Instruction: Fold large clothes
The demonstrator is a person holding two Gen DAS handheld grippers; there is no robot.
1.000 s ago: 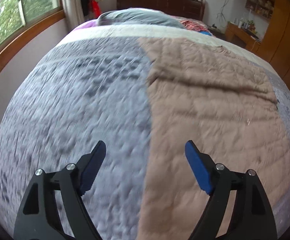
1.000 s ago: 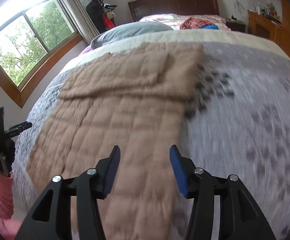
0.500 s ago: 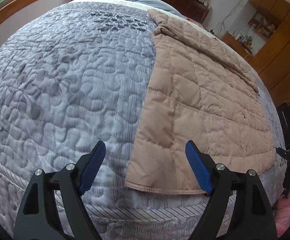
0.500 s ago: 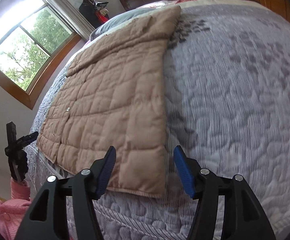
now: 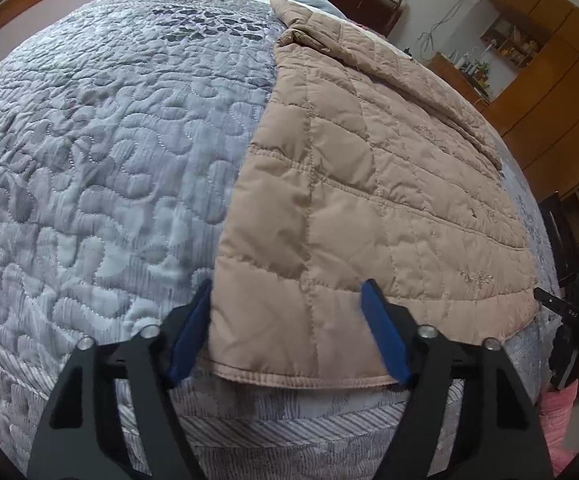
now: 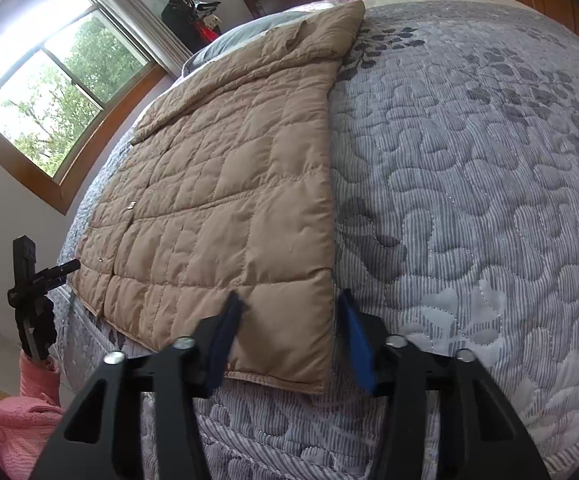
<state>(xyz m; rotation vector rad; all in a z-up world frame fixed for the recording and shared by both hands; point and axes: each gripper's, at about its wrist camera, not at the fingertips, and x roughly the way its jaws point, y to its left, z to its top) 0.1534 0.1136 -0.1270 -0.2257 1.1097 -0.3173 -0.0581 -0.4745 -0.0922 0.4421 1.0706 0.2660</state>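
Both claws are closing around the near hem corners of the tan quilted jacket [image 5: 369, 184] laid flat on the bed [image 5: 89, 160], left claw [image 5: 289, 336] and right claw [image 6: 285, 344] not yet pinching; the bedspread [image 6: 489, 200] could be caught too.

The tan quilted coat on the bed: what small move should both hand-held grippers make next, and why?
Probably finish closing on the hem. The tan quilted coat lies flat on the bed quilt. Each near corner sits between closing jaws: left hand-held gripper, right hand-held gripper. The pads do not seem to pinch the fabric yet.
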